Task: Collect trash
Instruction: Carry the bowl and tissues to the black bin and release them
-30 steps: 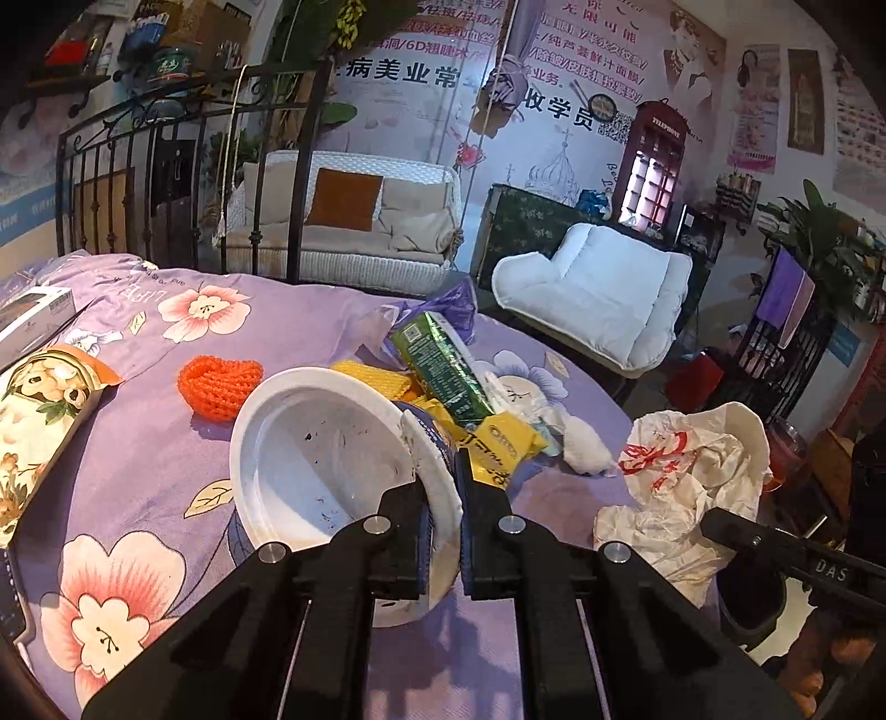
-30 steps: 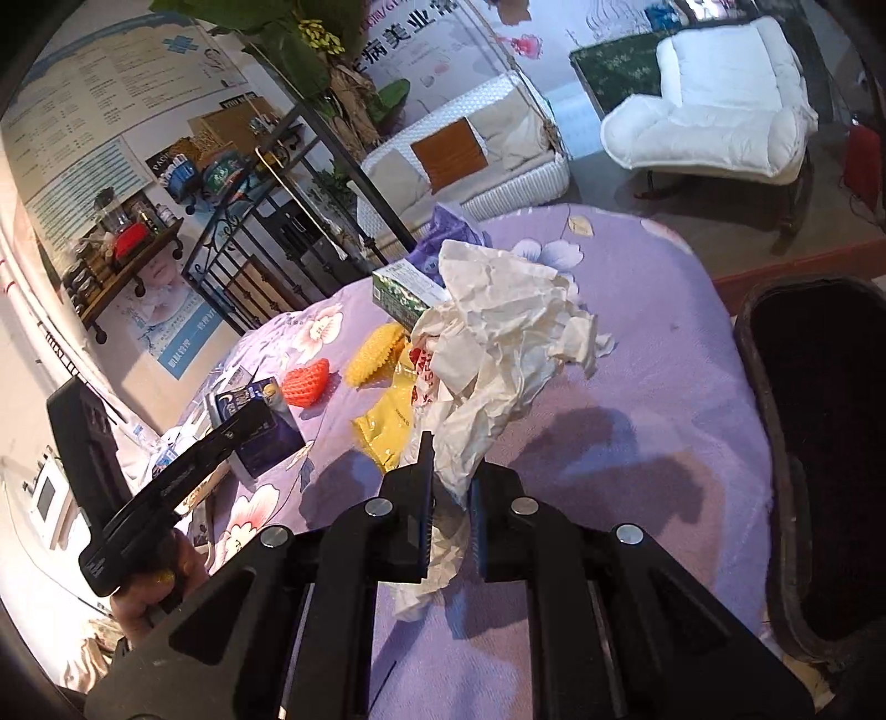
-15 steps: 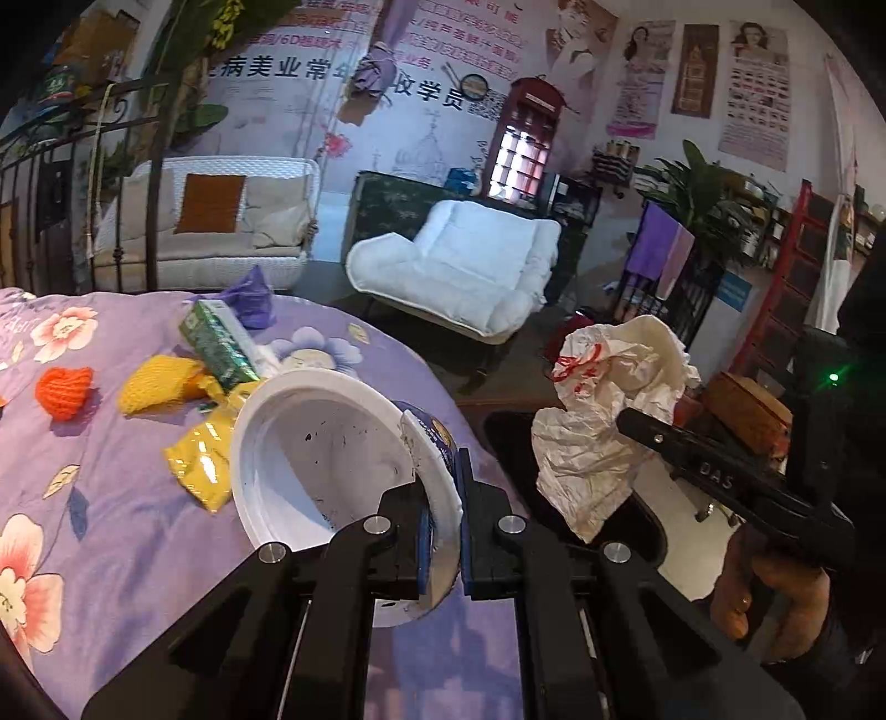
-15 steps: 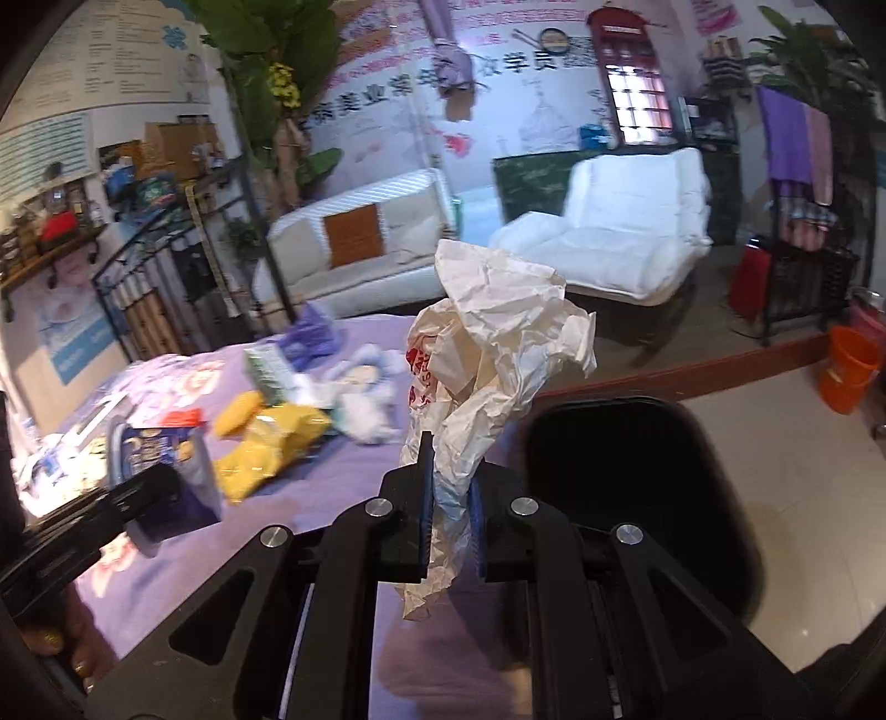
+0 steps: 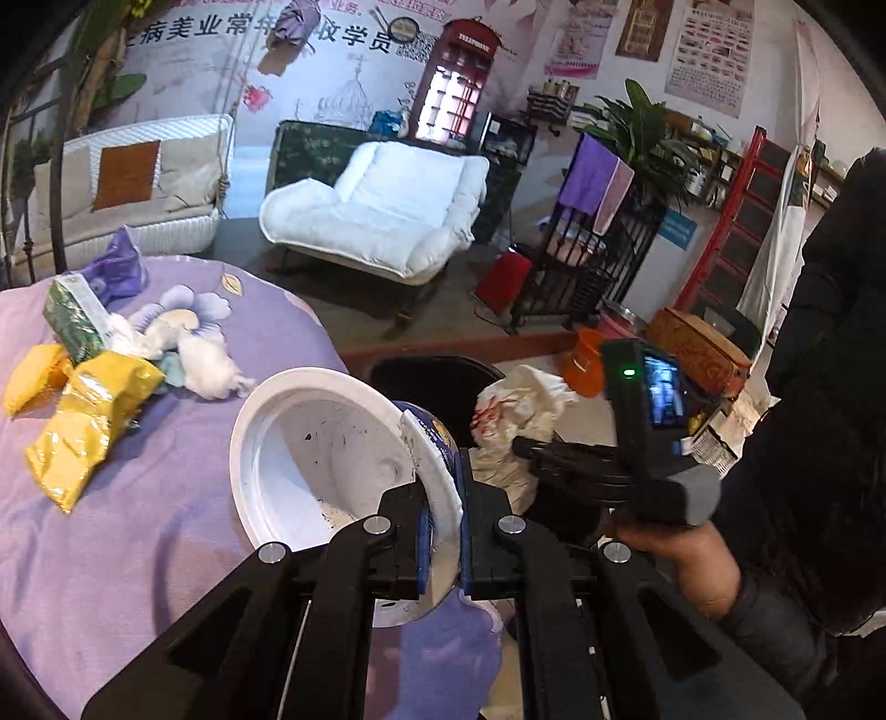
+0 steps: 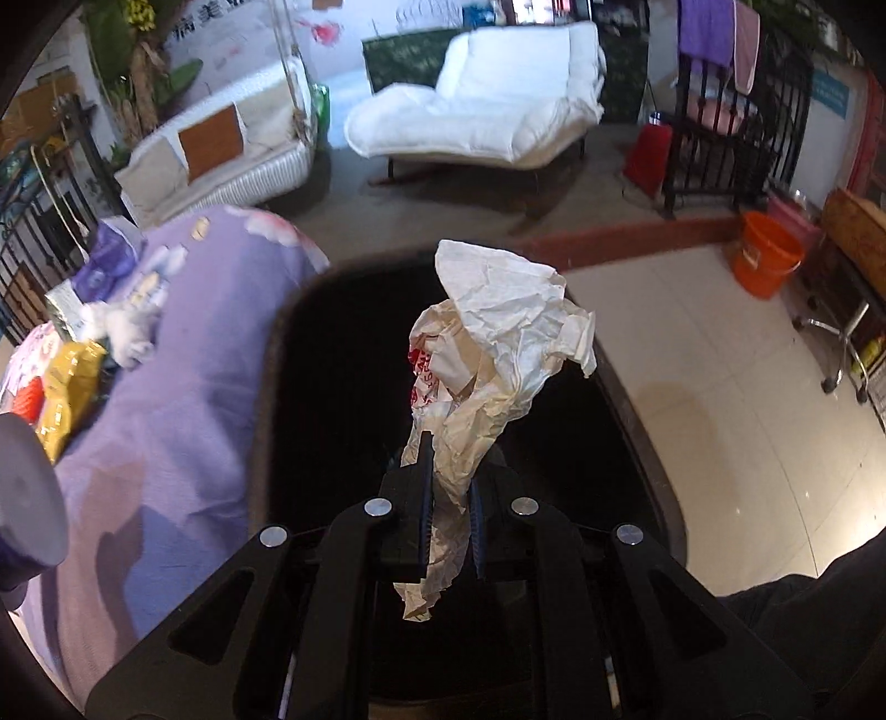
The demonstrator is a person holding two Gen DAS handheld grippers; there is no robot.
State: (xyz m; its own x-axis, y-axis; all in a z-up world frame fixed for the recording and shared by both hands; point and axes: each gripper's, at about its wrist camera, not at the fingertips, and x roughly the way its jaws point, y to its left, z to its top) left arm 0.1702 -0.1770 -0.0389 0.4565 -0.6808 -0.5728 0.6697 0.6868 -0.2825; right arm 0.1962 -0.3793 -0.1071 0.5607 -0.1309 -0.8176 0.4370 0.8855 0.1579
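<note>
Left wrist view: left gripper (image 5: pixel 443 518) clamped on the rim of a white paper bowl (image 5: pixel 338 476), held over the edge of the purple floral tablecloth (image 5: pixel 138 526), black bin (image 5: pixel 437 382) just beyond. Right wrist view: right gripper (image 6: pixel 449 518) pinches a crumpled white wrapper (image 6: pixel 493 365) directly above the black bin's (image 6: pixel 637 459) open mouth; yellow packets (image 6: pixel 66 387) lie on the tablecloth at left.

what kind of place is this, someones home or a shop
Probably a beauty salon or training studio lounge, not a home: promotional Chinese lettering on the wall mural, product posters, a white lounge chair, and a purple floral bed cover.
</note>
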